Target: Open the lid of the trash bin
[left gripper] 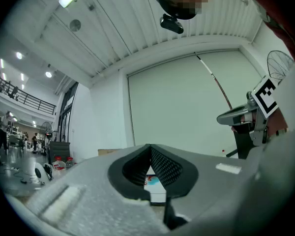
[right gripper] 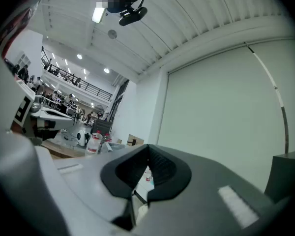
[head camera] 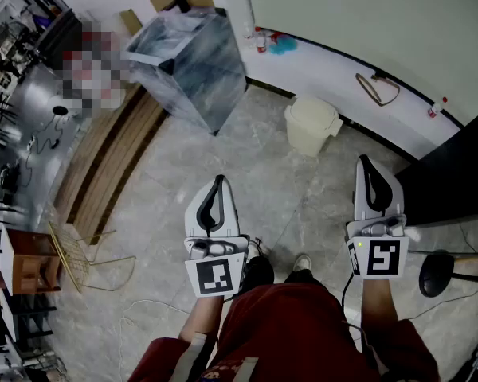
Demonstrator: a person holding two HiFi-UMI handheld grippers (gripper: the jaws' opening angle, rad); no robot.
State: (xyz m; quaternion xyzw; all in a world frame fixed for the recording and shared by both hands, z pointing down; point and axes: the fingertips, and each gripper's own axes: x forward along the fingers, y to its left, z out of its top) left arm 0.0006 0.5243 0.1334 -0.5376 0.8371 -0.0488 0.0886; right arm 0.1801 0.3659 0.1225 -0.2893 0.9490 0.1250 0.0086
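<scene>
Cream trash bin stands upright by the wall, lid seemingly closed.

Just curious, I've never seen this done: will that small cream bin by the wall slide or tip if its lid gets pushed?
The trash bin looks like small, thin cream plastic, so probably light. It stands free on glossy floor tiles, so a sideways push may slide or tip it. Its lid looks rigid, not floppy.

The left gripper and right gripper are pointing level, side by side, jaws closed, the right's seemingly so.
</scene>
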